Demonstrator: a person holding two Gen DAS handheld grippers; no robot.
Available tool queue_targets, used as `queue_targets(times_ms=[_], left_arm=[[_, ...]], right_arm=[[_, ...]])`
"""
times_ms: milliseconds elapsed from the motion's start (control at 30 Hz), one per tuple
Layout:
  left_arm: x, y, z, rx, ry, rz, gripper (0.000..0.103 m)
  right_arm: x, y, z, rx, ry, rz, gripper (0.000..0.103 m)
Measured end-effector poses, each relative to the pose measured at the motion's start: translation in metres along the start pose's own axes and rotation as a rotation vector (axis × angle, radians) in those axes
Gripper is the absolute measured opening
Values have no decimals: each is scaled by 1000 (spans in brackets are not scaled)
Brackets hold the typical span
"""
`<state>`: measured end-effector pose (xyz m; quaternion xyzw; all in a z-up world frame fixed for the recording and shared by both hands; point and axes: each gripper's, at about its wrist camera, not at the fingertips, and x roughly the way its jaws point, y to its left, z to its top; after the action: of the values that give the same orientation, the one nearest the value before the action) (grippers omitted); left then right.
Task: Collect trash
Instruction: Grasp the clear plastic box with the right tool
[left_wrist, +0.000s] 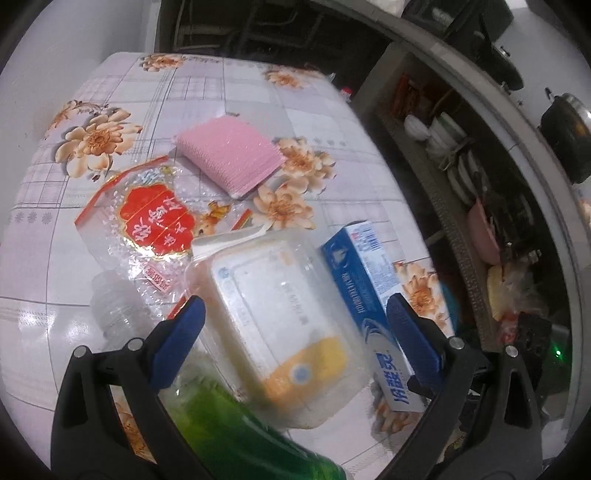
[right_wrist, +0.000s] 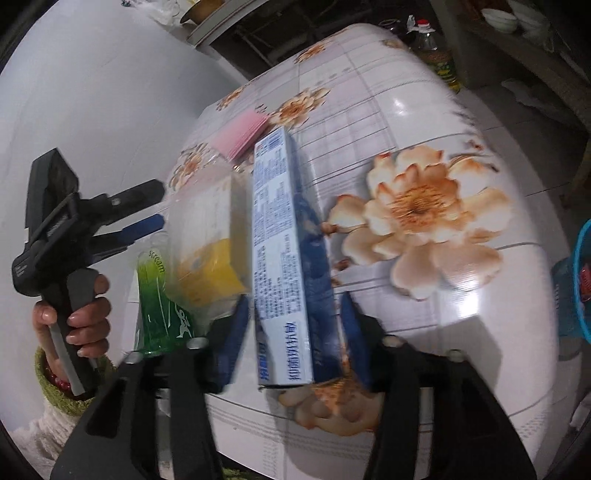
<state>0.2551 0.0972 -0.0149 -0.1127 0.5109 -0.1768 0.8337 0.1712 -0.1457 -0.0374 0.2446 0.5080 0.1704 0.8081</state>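
Observation:
A clear plastic box with a white and yellow pack inside (left_wrist: 280, 314) lies on the flowered table (left_wrist: 110, 92); it also shows in the right wrist view (right_wrist: 210, 236). My left gripper (left_wrist: 295, 332) is open, its blue fingers wide on either side of the box. A blue toothpaste carton (left_wrist: 373, 302) lies right of the box. In the right wrist view the carton (right_wrist: 284, 258) stands between my right gripper's (right_wrist: 295, 339) fingers, which are open around it. A green plastic bottle (left_wrist: 240, 435) lies near the left gripper and also shows in the right wrist view (right_wrist: 159, 310).
A red and clear plastic bag (left_wrist: 147, 221), a pink sponge pad (left_wrist: 232, 155) and a clear bottle (left_wrist: 114, 302) lie on the table. A blue basket (right_wrist: 580, 288) sits at the table's right. Shelves with dishes (left_wrist: 450, 155) stand to the right.

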Motion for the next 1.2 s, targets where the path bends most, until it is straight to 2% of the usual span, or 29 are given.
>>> queue_targets(times_ms=[133,300,467,600,767,967,1200], left_arm=[[-16,1,-5,-6,-60,-25,94],[-35,9,-16,-20,-131,-34,94],[-51,25,-29,-54,-187,-4,94],[-60,42,-37,-95,-213,31,94],[-68,62,-46,-134,-243,84,94],[-73,86,-53,-187,-267,129,94],[-71,101,-53,-215,-270,137,94]], right_arm=[[-11,-2,4,-24,-38,-46,67],[-23,0,13,-44,-72,-83,68],[-24,43,32,-166,-90,-51,74],[1,98,46,-315,-45,-49,81],[43,143,55,-467,37,-143,87],[84,157,57,-530,126,-252,87],[115,155,59,-508,199,-290,89]])
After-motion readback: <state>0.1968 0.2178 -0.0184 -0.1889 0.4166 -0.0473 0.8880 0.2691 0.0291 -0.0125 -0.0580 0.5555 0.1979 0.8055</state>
